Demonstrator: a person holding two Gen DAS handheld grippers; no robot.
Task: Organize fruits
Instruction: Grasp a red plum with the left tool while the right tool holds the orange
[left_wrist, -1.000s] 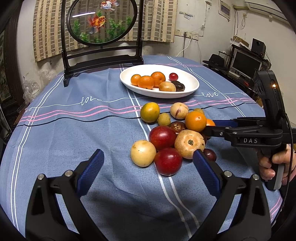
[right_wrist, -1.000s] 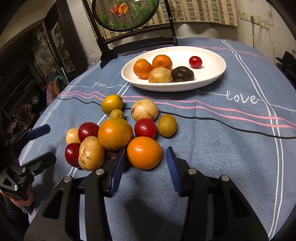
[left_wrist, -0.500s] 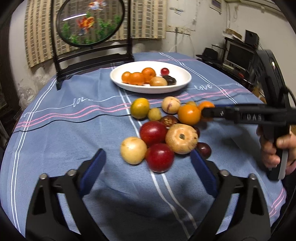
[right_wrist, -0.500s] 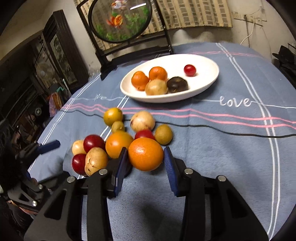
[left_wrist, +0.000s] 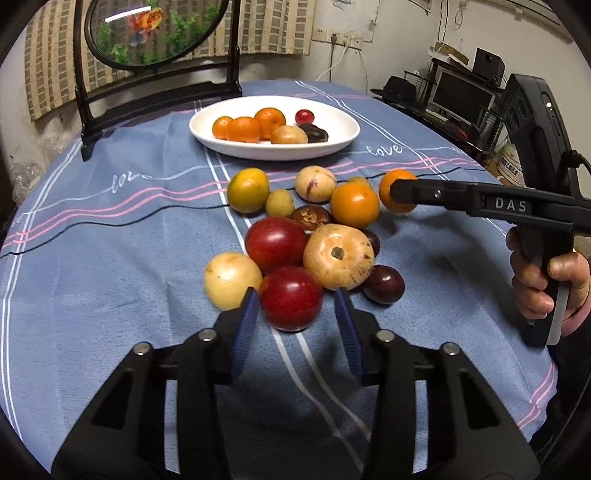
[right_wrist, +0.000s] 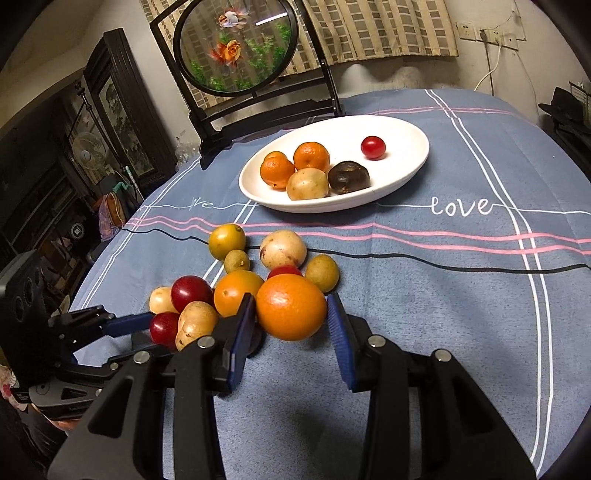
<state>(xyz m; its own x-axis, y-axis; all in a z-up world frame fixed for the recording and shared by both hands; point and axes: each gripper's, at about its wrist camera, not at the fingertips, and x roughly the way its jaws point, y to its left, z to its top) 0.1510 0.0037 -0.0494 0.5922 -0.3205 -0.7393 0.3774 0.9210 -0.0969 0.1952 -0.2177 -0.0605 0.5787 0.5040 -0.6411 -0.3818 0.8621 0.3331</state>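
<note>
Left wrist view: the left gripper (left_wrist: 293, 325) points at the near edge of the fruit pile, its jaws closing around a red plum (left_wrist: 290, 297) that sits between the blue pads at 12 o'clock from the wrist. The left pad looks to touch the fruit; the right pad shows a thin gap, so I judge the pinch not yet made. The plum is near round, with no long axis to align to. A pale fruit (left_wrist: 232, 279) touches it at 9 o'clock, and a tan fruit with a stem scar (left_wrist: 338, 256) at 1 o'clock. The white plate (left_wrist: 343, 138) lies farther out at 12 o'clock, well apart, holding 6 fruits: 3 oranges, 1 pale, 1 dark, 1 small red. About 12 fruits remain loose on the blue tablecloth (left_wrist: 110, 258).

Right wrist view: the right gripper (right_wrist: 291, 317) is pinching 1 large orange (right_wrist: 291, 307) between both pads, at the pile's near edge. The plate sits at 12 o'clock, well apart. The right gripper looks the nearer of the 2 to it. The left gripper appears at 9 o'clock, around the red plum.
</note>
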